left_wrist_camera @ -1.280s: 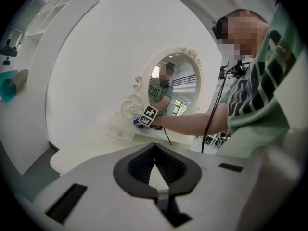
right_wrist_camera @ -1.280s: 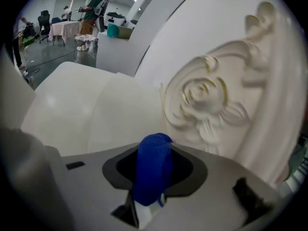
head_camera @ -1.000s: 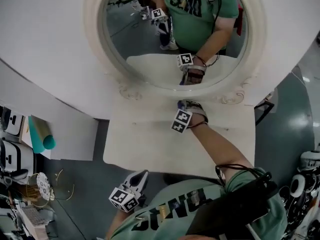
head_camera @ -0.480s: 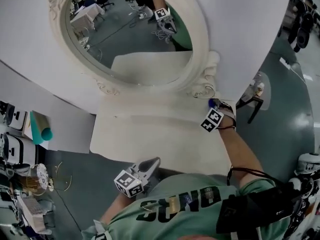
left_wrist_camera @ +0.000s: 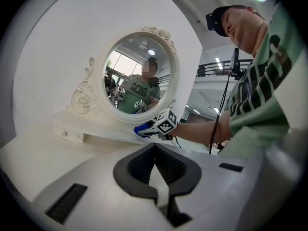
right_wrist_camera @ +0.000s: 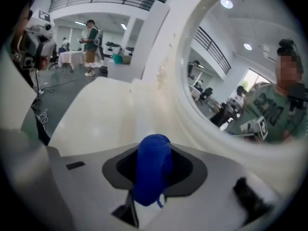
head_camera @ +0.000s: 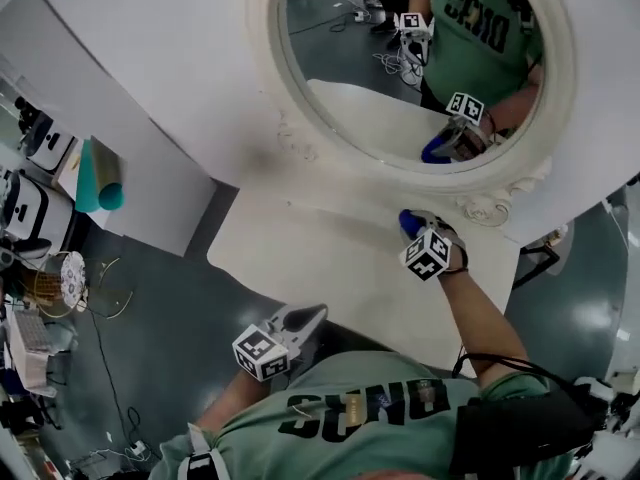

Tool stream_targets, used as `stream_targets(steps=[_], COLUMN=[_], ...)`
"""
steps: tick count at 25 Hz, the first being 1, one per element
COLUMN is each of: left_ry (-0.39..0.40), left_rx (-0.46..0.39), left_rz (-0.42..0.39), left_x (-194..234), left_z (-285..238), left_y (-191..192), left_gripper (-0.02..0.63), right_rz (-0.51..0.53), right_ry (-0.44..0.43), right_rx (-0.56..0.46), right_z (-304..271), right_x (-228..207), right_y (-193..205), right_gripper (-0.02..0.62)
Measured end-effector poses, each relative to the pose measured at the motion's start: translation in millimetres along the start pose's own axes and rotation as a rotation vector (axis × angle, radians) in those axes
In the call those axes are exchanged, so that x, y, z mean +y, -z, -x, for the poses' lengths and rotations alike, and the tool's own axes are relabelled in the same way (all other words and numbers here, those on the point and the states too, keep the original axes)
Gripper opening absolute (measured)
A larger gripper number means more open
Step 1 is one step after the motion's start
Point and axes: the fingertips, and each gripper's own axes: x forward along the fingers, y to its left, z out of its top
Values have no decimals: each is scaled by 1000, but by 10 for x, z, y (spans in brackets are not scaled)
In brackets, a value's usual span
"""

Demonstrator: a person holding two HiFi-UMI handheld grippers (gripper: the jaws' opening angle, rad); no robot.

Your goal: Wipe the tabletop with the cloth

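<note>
One blue cloth, bunched, is clamped between the jaws of my right gripper. It is at the back of the tabletop, just beside the base of the mirror. My left gripper has its jaws pressed together on nothing, near the front edge. There is one white tabletop and one oval mirror, with grey floor around.

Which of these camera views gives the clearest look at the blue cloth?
The right gripper view: the blue cloth sits large and centred, clamped in the right hand-held gripper. The head view shows only a small blue tip past that gripper's marker cube, and the left gripper view a tiny, distant blue patch.
</note>
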Motion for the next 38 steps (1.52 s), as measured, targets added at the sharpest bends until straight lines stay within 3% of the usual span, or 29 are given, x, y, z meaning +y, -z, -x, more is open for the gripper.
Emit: stream_targets(steps=[4, 7, 11, 14, 18, 22, 25, 31, 38], left_ry=[-83, -154, -242, -278, -257, -205, -157, -50, 27], left_rx=[-36, -35, -73, -97, -107, -92, -76, -5, 49], left_rz=[33, 41, 100, 139, 170, 159, 135, 67, -58], left_x=[721, 1324, 1865, 2099, 2227, 2198, 2054, 1505, 152], left_z=[703, 1291, 1966, 2224, 2280, 2117, 1850, 1087, -237], left_y=[35, 82, 115, 189, 239, 170, 85, 21, 9], left_gripper=[9, 9, 9, 9, 9, 9, 9, 9, 9], right_rz=[126, 168, 276, 349, 435, 396, 360, 302, 243], right_ry=[-122, -144, -146, -142, -125, -154, -166, -165, -129], right_rx=[-117, -137, -120, -69, 2, 46, 87, 131, 171], right_z=[-839, -1483, -2030, -2307, -2467, -2362, -2178, -1478, -254], right_x=[597, 820, 1124, 1288, 1404, 1373, 1190, 767, 177], right_y=[-1731, -2715, -3496, -3661, -3505, -3380, -3002, -1738, 289], right_gripper=[129, 129, 130, 130, 132, 130, 130, 129, 127])
